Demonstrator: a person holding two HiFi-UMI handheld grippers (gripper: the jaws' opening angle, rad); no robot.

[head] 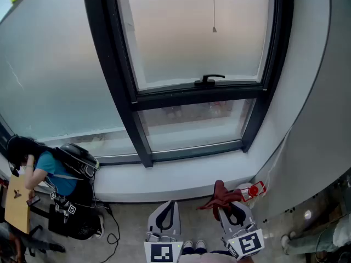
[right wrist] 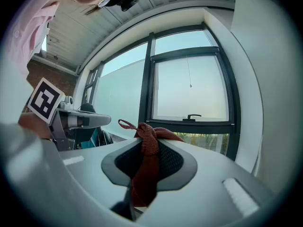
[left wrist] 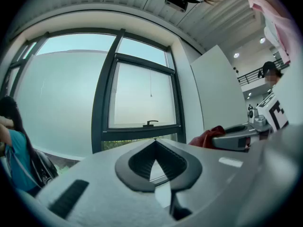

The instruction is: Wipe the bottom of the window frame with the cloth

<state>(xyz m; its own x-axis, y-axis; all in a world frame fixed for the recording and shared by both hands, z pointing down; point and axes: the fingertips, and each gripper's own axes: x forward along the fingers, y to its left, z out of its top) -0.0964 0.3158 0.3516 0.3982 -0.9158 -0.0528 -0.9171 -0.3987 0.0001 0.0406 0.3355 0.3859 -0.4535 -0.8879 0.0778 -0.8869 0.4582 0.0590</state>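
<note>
two grippers face the window frame (head: 197, 149): right gripper (right wrist: 144, 141) pinches the red cloth (right wrist: 146, 174), left gripper (left wrist: 155, 142) jaws meet empty.

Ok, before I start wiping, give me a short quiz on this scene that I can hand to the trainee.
1. True or false: the left gripper holds the red cloth.
2. Which one is shut on the cloth? A. the left gripper. B. the right gripper. C. neither.
3. Short answer: is the cloth touching the bottom of the window frame?

Key: 1. False: the left gripper is shut on nothing. 2. B. 3. No: the cloth is held apart from the frame, nearer the person.
</note>
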